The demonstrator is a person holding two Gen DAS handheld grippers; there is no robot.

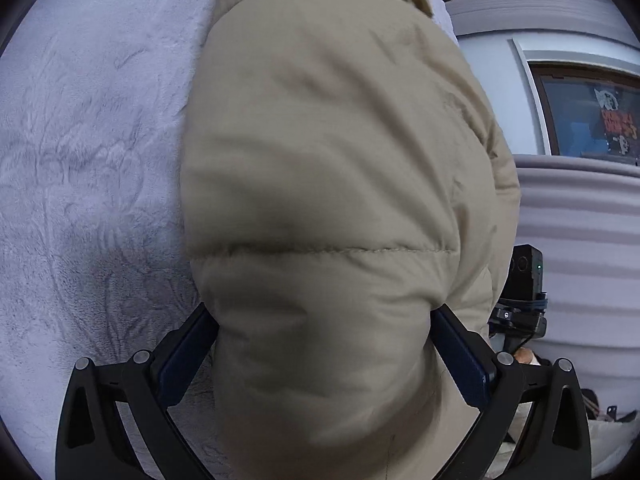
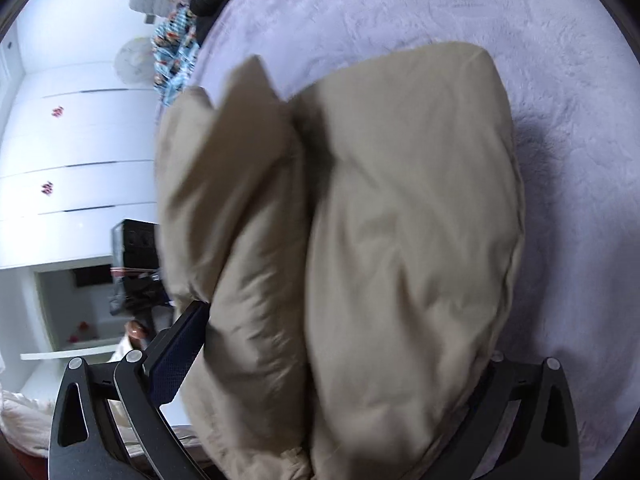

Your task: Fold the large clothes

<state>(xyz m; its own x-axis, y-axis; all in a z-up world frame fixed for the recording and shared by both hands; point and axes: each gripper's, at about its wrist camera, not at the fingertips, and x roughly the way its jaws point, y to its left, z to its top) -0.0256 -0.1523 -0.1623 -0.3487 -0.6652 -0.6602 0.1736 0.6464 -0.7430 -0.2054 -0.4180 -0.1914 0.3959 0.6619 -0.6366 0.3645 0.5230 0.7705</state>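
- The bed (image 1: 80,160), under a pale plush cover, carries the work; my jacket (image 1: 328,200) lies bunched on it, with its near end raised into both grippers.
- I judge the jacket, a beige quilted puffer, light but bulky, soft and springy, with a slick shell: best taken deep at a seam or hem, not on a puffed panel.
- Its long axis runs away from me up each view; a collar-like end shows at the far top.
- My left gripper (image 1: 324,344) has its jaws wide, pressed on a thick bundle of jacket.
- My right gripper (image 2: 340,340) stands at its widest with jacket folds filling the gap; its right pad is hidden, so I cannot tell whether it grips.
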